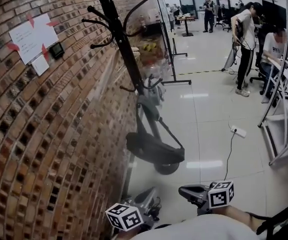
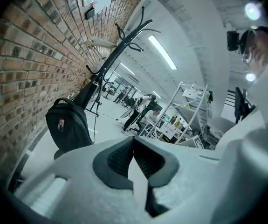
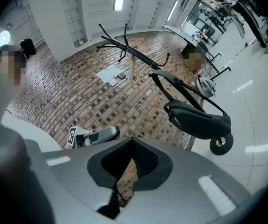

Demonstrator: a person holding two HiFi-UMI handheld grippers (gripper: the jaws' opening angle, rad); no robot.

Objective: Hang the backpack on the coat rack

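So the backpack (image 1: 154, 146) hangs on the coat rack (image 1: 126, 49) by the brick wall (image 1: 48, 134), pretty low, its bottom just above the floor (image 1: 209, 109), so I'd call the job basically done. Both claws are near the person's body, well apart from the bag. The left claw (image 2: 134, 141) is fully closed with nothing in it, and the right claw (image 3: 133, 143) also has its tips together and holds nothing. What could go wrong, imo: the strap (image 3: 180, 85) seems to sit on one of the short lower hooks, so a bump could slide it off and drop the bag. All the weight is also on one side of a skinny pole, so the rack might lean or tip. There's a wheel (image 1: 167, 168) right by the bag's bottom, and I can't tell what it belongs to. Count: one backpack, one rack, two claws, one wheel, one power strip (image 1: 238, 131) on the floor, and at least three people way in the back.
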